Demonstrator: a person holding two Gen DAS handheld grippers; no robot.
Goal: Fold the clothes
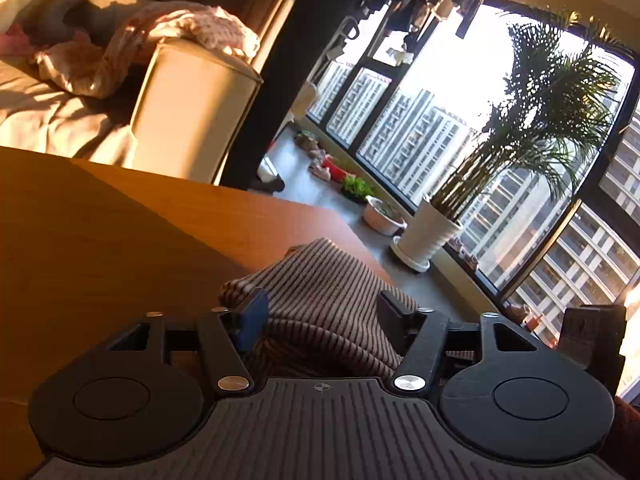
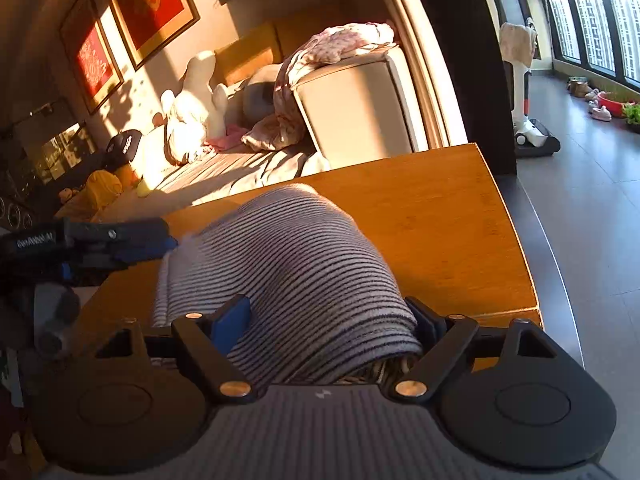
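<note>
A wooden table (image 2: 460, 216) fills the lower part of both views, lit warmly by low sun. Behind it a beige sofa (image 2: 360, 116) is seen, its seat covered by a rumpled sheet, with a pink patterned blanket (image 2: 344, 42) draped over the armrest and a white plush toy (image 2: 196, 100) propped against the backrest. Red framed pictures (image 2: 156, 4) are hung on the wall above. In the left wrist view a tall window (image 1: 420, 120) with dark frames is shown, high-rise blocks visible through it, and a palm in a white pot (image 1: 428, 232) is set on the grey floor beside it.

A striped knit garment (image 2: 288, 264) is spread in a humped, rounded mound near the table's front edge, with the fabric bulging upward between the two tools.

The right gripper (image 2: 332, 320) is held low over the near end of the garment; its jaws stand wide apart, and the striped cloth passes between them, touching or nearly touching the blue pads without being visibly pinched. The left gripper (image 1: 320, 312) is likewise spread wide, with a fold of the same garment (image 1: 320, 292) lying between its fingers but not clamped. In the right wrist view the left gripper (image 2: 136, 240) is seen from the side, at the far left edge of the cloth.
</note>
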